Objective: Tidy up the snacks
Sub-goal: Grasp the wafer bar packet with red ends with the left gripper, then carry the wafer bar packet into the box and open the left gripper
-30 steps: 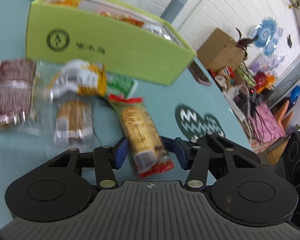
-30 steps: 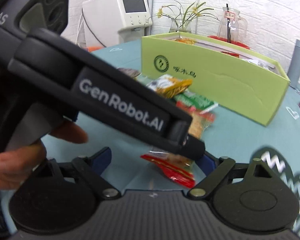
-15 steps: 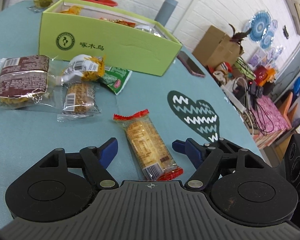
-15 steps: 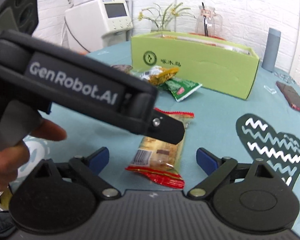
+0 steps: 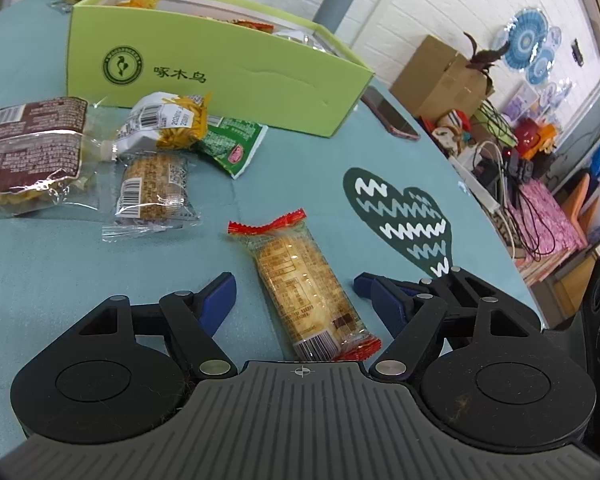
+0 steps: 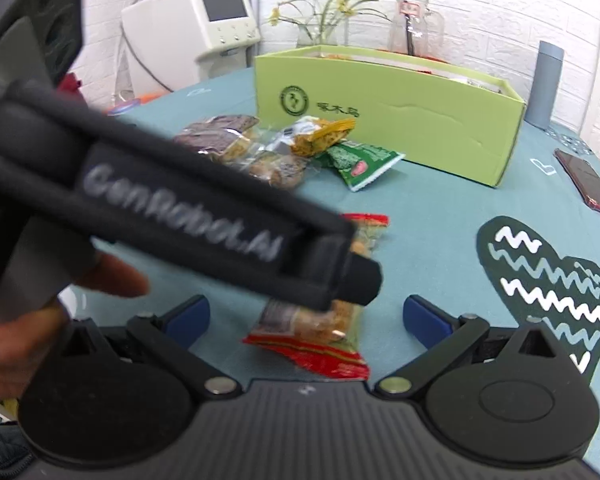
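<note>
The red-ended cracker packet (image 5: 306, 284) lies flat on the teal table (image 5: 40, 272), lengthwise between the blue pads of the left tool (image 5: 294, 292), touching neither. That tool's jaws stand apart with a clear gap on each side of the packet. In the right wrist view the same packet sits between the pads of the right tool (image 6: 306, 316), whose jaws are opening at this moment and press on nothing; the body of the left tool crosses that view and hides the packet's middle.

The step in hand looks like picking this packet up for the green box (image 5: 220, 76), which stands well ahead of both tools. To do it well, 1 tool should take it, not both: I would pull the right tool clear so the 2 do not collide. Close across the packet's narrow width, near its middle, on the firm cracker and not on the crinkled red end, which would slip. Squeeze gently, since crackers break. Lift clear of the table before moving ahead, and go over the box wall, not into it.

Count: 5 loose packets on the table: 1 cracker packet between the pads, then ahead and left 1 brown packet (image 5: 28, 148), 1 clear-wrapped cake (image 5: 154, 186), 1 yellow-and-white packet (image 5: 168, 124) and 1 green packet (image 5: 232, 144). 1 box, with several snacks already inside; their number cannot be told. 2 tools.
</note>
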